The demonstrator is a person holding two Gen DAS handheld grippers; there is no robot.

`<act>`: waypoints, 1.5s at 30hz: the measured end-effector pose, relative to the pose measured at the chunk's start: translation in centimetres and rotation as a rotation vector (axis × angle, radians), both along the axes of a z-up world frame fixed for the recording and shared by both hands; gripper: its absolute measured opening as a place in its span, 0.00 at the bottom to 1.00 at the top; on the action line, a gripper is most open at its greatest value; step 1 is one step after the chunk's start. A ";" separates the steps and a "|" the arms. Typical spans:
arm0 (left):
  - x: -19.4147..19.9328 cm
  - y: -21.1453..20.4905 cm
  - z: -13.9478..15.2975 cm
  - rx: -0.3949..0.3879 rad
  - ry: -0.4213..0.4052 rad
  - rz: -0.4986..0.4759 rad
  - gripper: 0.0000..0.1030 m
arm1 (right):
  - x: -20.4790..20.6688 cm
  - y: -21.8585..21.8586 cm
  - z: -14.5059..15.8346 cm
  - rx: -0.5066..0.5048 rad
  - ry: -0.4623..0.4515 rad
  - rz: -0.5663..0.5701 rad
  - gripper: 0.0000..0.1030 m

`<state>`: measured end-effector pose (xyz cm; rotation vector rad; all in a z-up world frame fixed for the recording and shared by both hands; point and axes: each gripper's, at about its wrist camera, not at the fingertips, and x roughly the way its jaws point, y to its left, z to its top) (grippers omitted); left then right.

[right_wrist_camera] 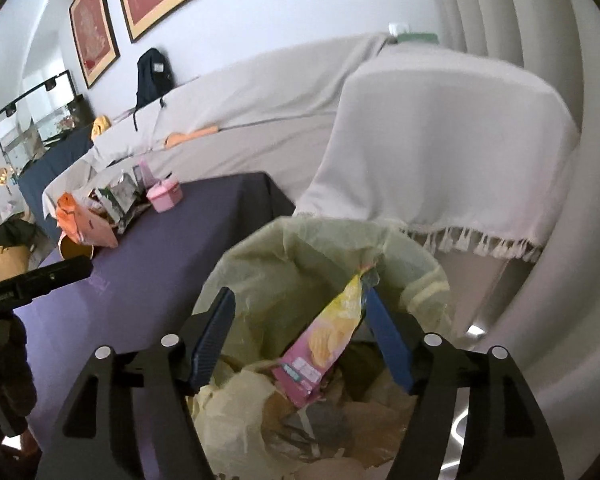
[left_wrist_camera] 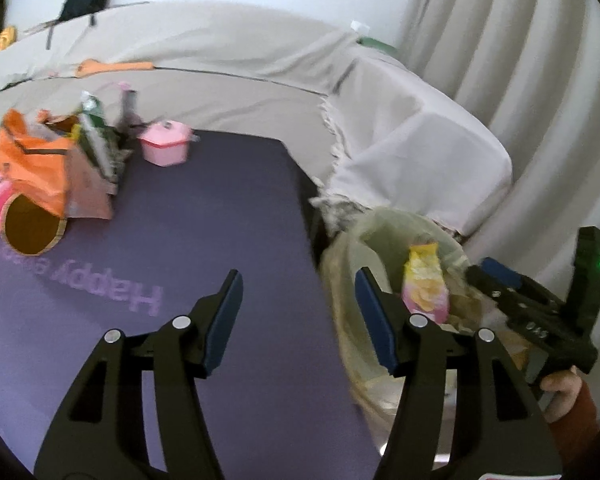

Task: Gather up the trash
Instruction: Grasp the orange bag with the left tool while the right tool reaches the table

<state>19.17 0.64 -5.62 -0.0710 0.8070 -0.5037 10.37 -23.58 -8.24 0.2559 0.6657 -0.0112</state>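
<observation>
A pink and yellow chip bag (right_wrist_camera: 328, 336) drops into the bin lined with a pale green bag (right_wrist_camera: 284, 256), between the open fingers of my right gripper (right_wrist_camera: 300, 320), which is above the bin. The bin holds other trash. In the left wrist view the chip bag (left_wrist_camera: 424, 284) stands in the bin (left_wrist_camera: 340, 264) beside the right gripper (left_wrist_camera: 500, 280). My left gripper (left_wrist_camera: 300, 288) is open and empty over the purple table's (left_wrist_camera: 220, 208) right edge. More trash lies at the table's far left: an orange bag (left_wrist_camera: 32, 168), a brown paper bag (left_wrist_camera: 88, 188), a green wrapper (left_wrist_camera: 96, 132).
A pink lidded box (left_wrist_camera: 166, 144) and a yellow-lined round tube (left_wrist_camera: 32, 228) are on the table. A couch under a grey cover (left_wrist_camera: 228, 60) runs behind, its armrest (right_wrist_camera: 440, 140) next to the bin. Curtains (left_wrist_camera: 520, 60) hang at the right.
</observation>
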 end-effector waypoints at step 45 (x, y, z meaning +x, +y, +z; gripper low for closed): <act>1.3 25.5 -0.1 -0.155 0.110 0.322 0.07 | 25.2 30.2 4.1 -0.164 0.030 0.439 0.63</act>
